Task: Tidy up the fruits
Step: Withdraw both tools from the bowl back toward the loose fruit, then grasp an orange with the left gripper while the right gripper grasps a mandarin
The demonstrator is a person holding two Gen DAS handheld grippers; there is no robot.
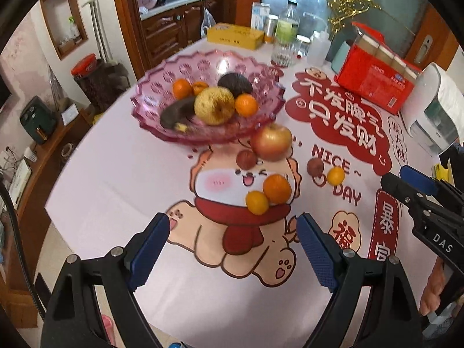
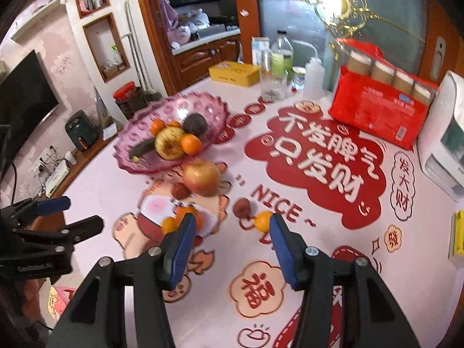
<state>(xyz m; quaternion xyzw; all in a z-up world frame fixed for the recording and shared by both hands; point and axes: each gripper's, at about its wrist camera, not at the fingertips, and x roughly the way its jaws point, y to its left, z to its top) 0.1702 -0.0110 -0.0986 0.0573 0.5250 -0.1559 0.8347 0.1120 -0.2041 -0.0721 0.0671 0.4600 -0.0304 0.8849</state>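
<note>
Loose fruits (image 1: pixel 271 142) lie beside the part-filled pink bowl (image 1: pixel 150 107).

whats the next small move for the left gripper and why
Probably ease the left gripper forward and down over the two touching oranges just ahead of it. Its jaws stand open and empty, and these loose fruits lie outside the pink bowl.

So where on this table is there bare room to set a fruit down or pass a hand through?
Free: the cloth left of the loose fruit, below the pink bowl; also the near strip around the left gripper. Crowded: the far edge with bottles and red package, and the apple with oranges mid-table.
</note>
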